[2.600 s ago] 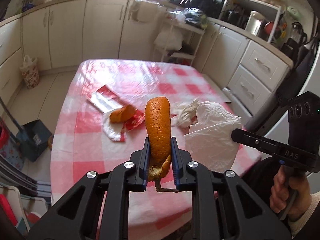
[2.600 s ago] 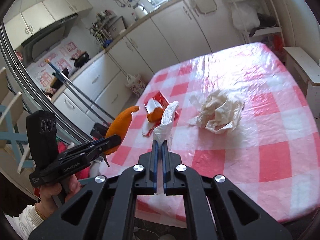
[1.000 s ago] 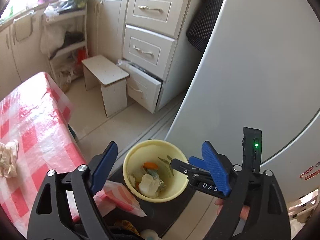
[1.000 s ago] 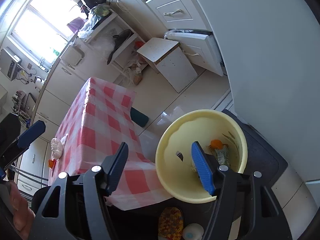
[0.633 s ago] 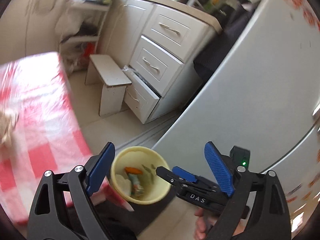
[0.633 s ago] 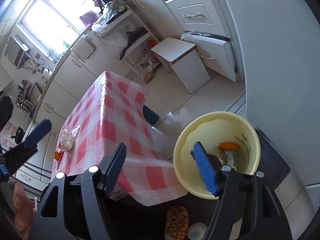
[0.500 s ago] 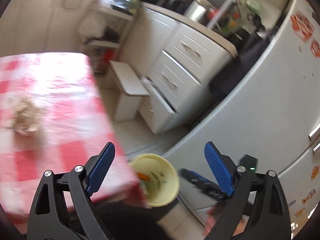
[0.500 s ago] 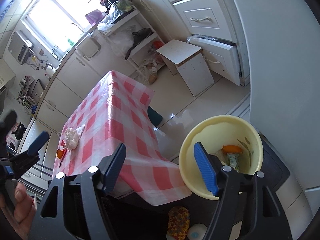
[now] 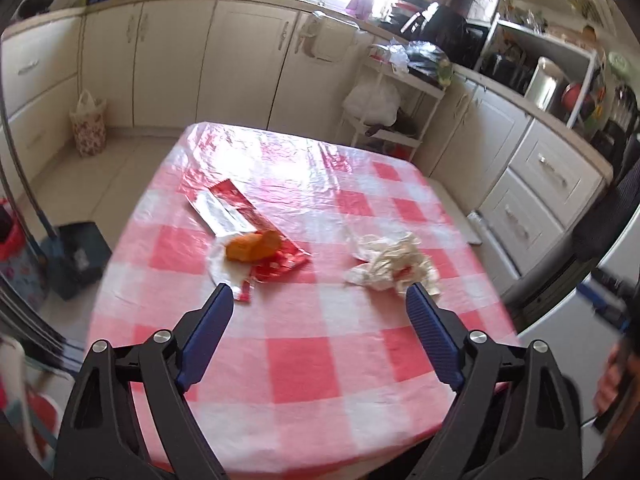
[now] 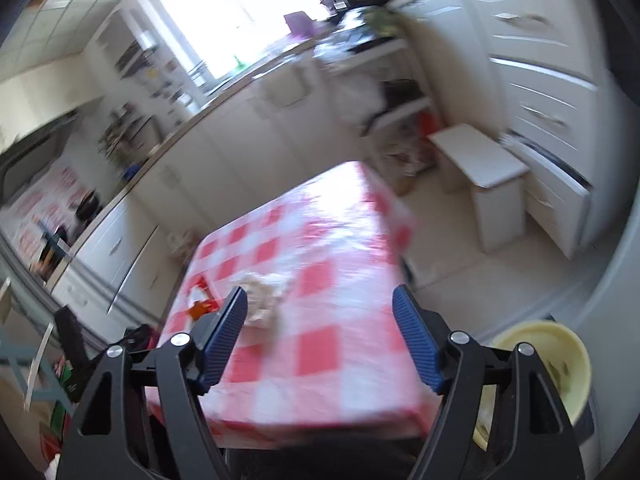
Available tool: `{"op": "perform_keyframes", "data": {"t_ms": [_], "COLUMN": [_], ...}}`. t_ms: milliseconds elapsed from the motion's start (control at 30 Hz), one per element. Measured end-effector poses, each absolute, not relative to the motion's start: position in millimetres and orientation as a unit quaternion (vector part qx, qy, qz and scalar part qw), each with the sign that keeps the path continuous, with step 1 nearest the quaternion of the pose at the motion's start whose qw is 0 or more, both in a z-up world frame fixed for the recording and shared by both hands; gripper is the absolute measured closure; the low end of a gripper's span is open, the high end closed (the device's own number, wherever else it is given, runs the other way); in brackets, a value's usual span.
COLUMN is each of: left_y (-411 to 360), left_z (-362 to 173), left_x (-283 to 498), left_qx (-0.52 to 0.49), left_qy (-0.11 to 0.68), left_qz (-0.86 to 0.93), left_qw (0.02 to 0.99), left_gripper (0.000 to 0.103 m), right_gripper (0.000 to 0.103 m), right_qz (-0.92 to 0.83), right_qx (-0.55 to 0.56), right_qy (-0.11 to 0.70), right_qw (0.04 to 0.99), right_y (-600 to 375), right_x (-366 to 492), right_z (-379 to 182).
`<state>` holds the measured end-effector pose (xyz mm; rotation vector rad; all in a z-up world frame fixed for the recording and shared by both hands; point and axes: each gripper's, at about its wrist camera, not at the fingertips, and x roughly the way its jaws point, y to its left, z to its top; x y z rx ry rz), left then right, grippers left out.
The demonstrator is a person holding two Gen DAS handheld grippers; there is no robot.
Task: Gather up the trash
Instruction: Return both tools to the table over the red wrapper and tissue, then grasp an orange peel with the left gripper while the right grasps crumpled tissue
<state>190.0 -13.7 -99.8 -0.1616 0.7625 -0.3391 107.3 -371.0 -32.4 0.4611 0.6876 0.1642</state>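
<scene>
My left gripper (image 9: 320,328) is open and empty above the near edge of the red-checked table (image 9: 320,360). On the table lie an orange peel (image 9: 252,246) on a red and white wrapper (image 9: 240,220), and a crumpled white tissue (image 9: 392,268) to the right. My right gripper (image 10: 320,332) is open and empty, facing the table (image 10: 320,344) from its right end. The tissue (image 10: 262,292) and the peel (image 10: 198,309) show blurred there. A yellow bin (image 10: 556,368) with trash in it stands on the floor at the lower right.
Kitchen cabinets (image 9: 240,64) line the far wall and drawers (image 9: 536,196) the right. A white step stool (image 10: 484,184) stands beside the table. A blue dustpan (image 9: 76,256) and a floral bag (image 9: 88,124) are on the floor at left.
Both grippers have swung away from the yellow bin back toward the table. The orange peel and tissue held earlier are gone from the jaws, and both stay open.
</scene>
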Motion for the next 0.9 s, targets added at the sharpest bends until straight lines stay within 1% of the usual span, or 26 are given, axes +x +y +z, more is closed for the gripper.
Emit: {"op": "perform_keyframes", "data": {"t_ms": [100, 167, 200, 267, 300, 367, 400, 467, 500, 567, 600, 633, 667, 700, 733, 900], "left_y": [-13.0, -12.8, -14.0, -17.2, -18.6, -22.3, -24.5, -29.4, -31.7, -34.7, -35.9, -36.9, -36.7, -36.1, -35.1, -30.0], "left_z": [-109.5, -118.9, -123.3, -130.1, -133.7, -140.3, -144.1, -151.5, -155.9, -165.5, -169.3, -170.8, -170.7, -168.6, -166.2, -143.6], "left_x": [206.7, 217.2, 225.7, 239.0, 246.9, 260.1, 267.0, 278.3, 283.9, 294.3, 298.1, 300.0, 301.0, 301.7, 300.4, 287.1], "left_qx": [-0.034, -0.014, -0.004, 0.011, 0.02, 0.037, 0.048, 0.072, 0.083, 0.095, 0.097, 0.097, 0.095, 0.086, 0.079, 0.046], "left_qy": [0.381, 0.391, 0.398, 0.408, 0.412, 0.417, 0.422, 0.429, 0.433, 0.444, 0.447, 0.445, 0.444, 0.444, 0.44, 0.412], "left_qz": [-0.169, -0.172, -0.172, -0.171, -0.17, -0.168, -0.168, -0.162, -0.159, -0.157, -0.157, -0.157, -0.158, -0.162, -0.163, -0.175], "left_qw": [0.908, 0.904, 0.901, 0.897, 0.895, 0.892, 0.89, 0.886, 0.883, 0.877, 0.875, 0.876, 0.877, 0.877, 0.879, 0.893], "left_gripper": [0.028, 0.036, 0.037, 0.044, 0.046, 0.054, 0.056, 0.064, 0.066, 0.083, 0.087, 0.093, 0.1, 0.103, 0.103, 0.103], "right_gripper": [0.025, 0.025, 0.025, 0.025, 0.025, 0.025, 0.026, 0.035, 0.039, 0.064, 0.069, 0.08, 0.087, 0.088, 0.091, 0.092], "right_qz": [0.118, 0.125, 0.124, 0.116, 0.112, 0.103, 0.101, 0.097, 0.099, 0.104, 0.106, 0.107, 0.109, 0.111, 0.113, 0.124], "right_qx": [0.178, 0.152, 0.142, 0.137, 0.14, 0.146, 0.151, 0.147, 0.147, 0.157, 0.16, 0.161, 0.162, 0.165, 0.169, 0.203], "right_qy": [0.376, 0.404, 0.418, 0.439, 0.446, 0.458, 0.462, 0.467, 0.472, 0.483, 0.485, 0.485, 0.482, 0.478, 0.473, 0.441], "right_qw": [0.902, 0.893, 0.889, 0.88, 0.877, 0.871, 0.868, 0.866, 0.864, 0.855, 0.853, 0.853, 0.854, 0.856, 0.857, 0.865], "right_y": [-320.9, -292.7, -279.5, -265.7, -259.9, -254.4, -252.8, -246.6, -246.6, -248.6, -249.2, -250.1, -251.0, -253.3, -255.7, -268.8], "right_x": [148.6, 174.7, 189.4, 210.6, 217.9, 227.5, 232.8, 236.0, 238.0, 241.2, 241.4, 241.1, 239.9, 236.0, 233.7, 219.1], "right_z": [-43.5, -57.9, -69.2, -87.5, -96.7, -110.8, -118.3, -124.5, -128.9, -137.5, -139.3, -140.4, -139.6, -135.7, -132.4, -115.7]}}
